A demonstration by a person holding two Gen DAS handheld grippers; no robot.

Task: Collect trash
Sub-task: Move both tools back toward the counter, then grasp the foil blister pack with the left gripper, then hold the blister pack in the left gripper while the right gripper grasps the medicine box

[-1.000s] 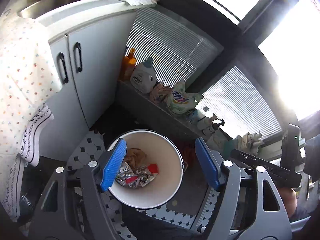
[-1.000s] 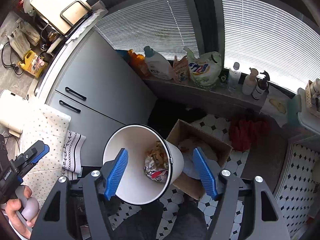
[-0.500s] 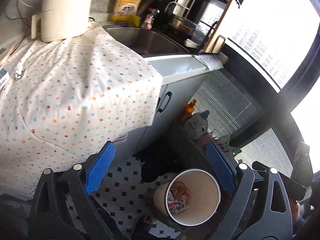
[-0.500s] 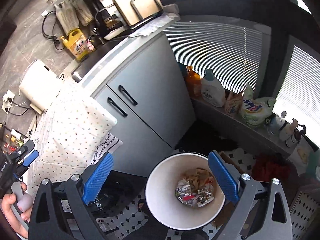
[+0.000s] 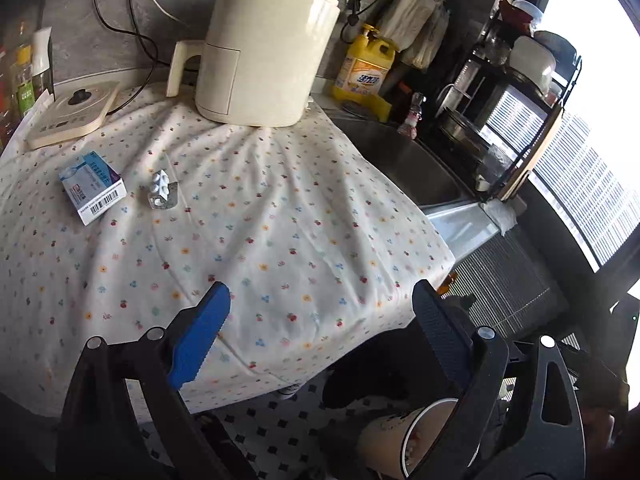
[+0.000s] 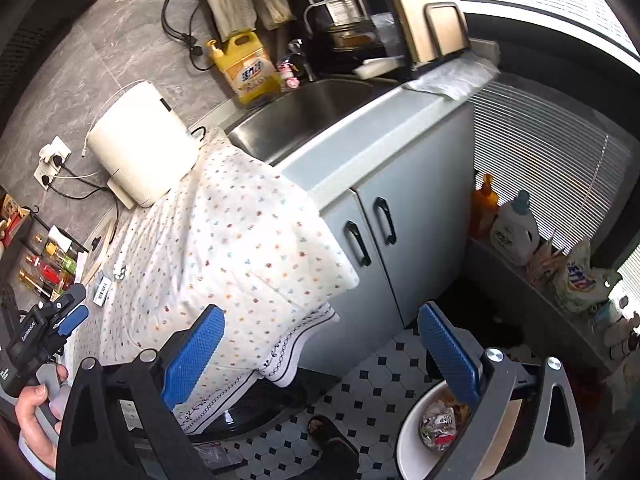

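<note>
A small blue-and-white medicine box (image 5: pixel 93 187) and a used pill blister pack (image 5: pixel 161 189) lie on the flowered tablecloth (image 5: pixel 280 240) at its far left. My left gripper (image 5: pixel 320 344) is open and empty above the cloth's near edge. My right gripper (image 6: pixel 324 360) is open and empty, off the table's corner above the floor. The white trash bin (image 6: pixel 412 452) stands on the tiled floor at lower right, holding crumpled wrappers (image 6: pixel 438 426). The bin's rim also shows in the left wrist view (image 5: pixel 404 440). The left gripper shows in the right wrist view (image 6: pixel 56 320).
A cream air fryer (image 5: pixel 260 48) and a flat cream appliance base (image 5: pixel 72 112) stand at the back of the table. A steel sink (image 6: pixel 304 116), a yellow detergent jug (image 6: pixel 248 68) and grey cabinets (image 6: pixel 400 232) lie to the right. Bottles (image 6: pixel 512 232) line a low ledge.
Both grippers have swung up and away from the bin toward the table. The tabletop with the box and blister pack has come into the left view. Both stay open and empty.
</note>
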